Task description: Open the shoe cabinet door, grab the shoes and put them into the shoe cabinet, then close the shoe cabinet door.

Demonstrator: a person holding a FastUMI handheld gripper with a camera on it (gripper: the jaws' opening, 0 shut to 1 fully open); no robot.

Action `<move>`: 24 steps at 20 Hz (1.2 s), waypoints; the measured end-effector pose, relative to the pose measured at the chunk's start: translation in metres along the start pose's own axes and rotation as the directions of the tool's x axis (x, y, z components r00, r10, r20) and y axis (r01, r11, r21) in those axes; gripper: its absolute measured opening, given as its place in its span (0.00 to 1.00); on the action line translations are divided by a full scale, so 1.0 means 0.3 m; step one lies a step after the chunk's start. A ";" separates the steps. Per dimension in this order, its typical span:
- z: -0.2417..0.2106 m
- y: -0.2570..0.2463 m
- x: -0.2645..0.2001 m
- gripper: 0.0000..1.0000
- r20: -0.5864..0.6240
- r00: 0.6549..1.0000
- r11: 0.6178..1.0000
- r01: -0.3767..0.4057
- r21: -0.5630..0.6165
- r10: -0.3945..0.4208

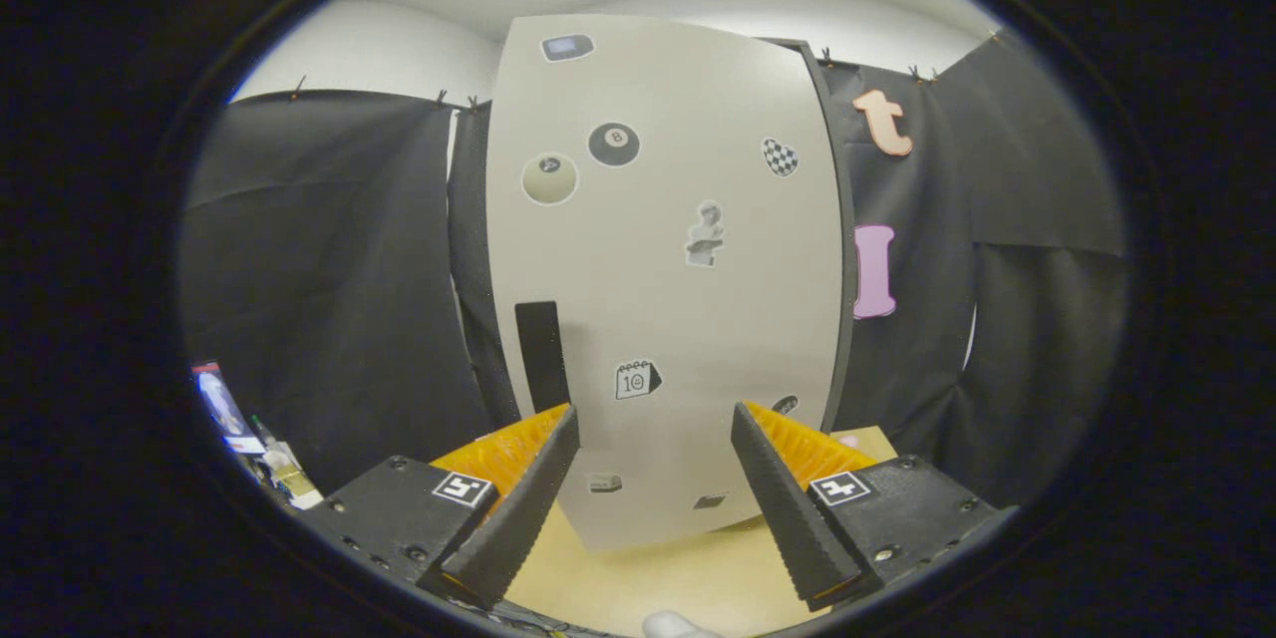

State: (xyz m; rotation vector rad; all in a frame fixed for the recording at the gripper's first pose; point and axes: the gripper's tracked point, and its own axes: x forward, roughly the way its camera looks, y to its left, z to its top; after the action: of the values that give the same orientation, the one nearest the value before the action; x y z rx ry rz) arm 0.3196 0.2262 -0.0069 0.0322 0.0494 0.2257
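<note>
1. The shoe cabinet [658, 279] stands upright straight ahead of the gripper [653, 424], on a pale wooden surface [648, 583]. It is a tall, light grey unit with a smooth, flat front.
2. The shoe cabinet door [698, 319] covers the whole front and sits flush and closed. A dark, narrow vertical handle [541, 354] lies near its left edge, low down, just above the left fingertip.
3. Stickers dot the door: a black billiard ball [613, 144], a pale round disc [549, 178], a checkered heart [780, 157], a small bust figure [705, 233], a calendar page [636, 380], and a small blue-grey tag [567, 47] near the top.
4. The gripper points level at the lower part of the door. Its two fingers stand wide apart with nothing between them; the tongs are open and hold nothing.
5. The cabinet's dark side edge [835, 249] shows along its right side.
6. The cabinet's inside is hidden behind the closed door, so what it holds cannot be told.
7. Some small cluttered items [249, 439] lie off to the left, too blurred to name.
</note>
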 end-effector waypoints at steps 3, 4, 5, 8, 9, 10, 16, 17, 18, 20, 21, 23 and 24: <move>0.024 0.010 -0.052 1.00 0.001 1.000 1.000 0.011 0.008 -0.011; 0.034 0.009 -0.077 1.00 0.003 1.000 1.000 0.018 0.011 -0.018; 0.046 0.003 -0.100 1.00 0.008 1.000 1.000 0.029 0.013 -0.029; 0.081 -0.025 -0.186 1.00 0.017 0.996 0.996 0.087 0.005 -0.088; 0.090 -0.033 -0.214 1.00 0.014 0.994 0.994 0.109 0.002 -0.109; 0.098 -0.036 -0.249 1.00 0.018 0.992 0.992 0.123 0.002 -0.123; 0.139 -0.043 -0.434 1.00 0.065 0.982 0.984 0.178 -0.030 -0.176; 0.136 -0.037 -0.455 1.00 0.066 0.982 0.984 0.178 -0.026 -0.176; 0.139 -0.036 -0.479 1.00 0.068 0.981 0.982 0.186 -0.021 -0.184; 0.142 -0.043 -0.528 1.00 0.072 0.976 0.979 0.205 -0.009 -0.204; 0.140 -0.038 -0.548 1.00 0.080 0.975 0.978 0.209 -0.005 -0.208; 0.139 -0.045 -0.586 1.00 0.089 0.970 0.974 0.229 -0.005 -0.227; 0.143 -0.046 -0.602 1.00 0.092 0.968 0.972 0.237 -0.004 -0.236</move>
State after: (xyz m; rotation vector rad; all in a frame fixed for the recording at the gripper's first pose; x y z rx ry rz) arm 0.1489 0.1711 0.0435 0.0215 -0.0390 -0.0143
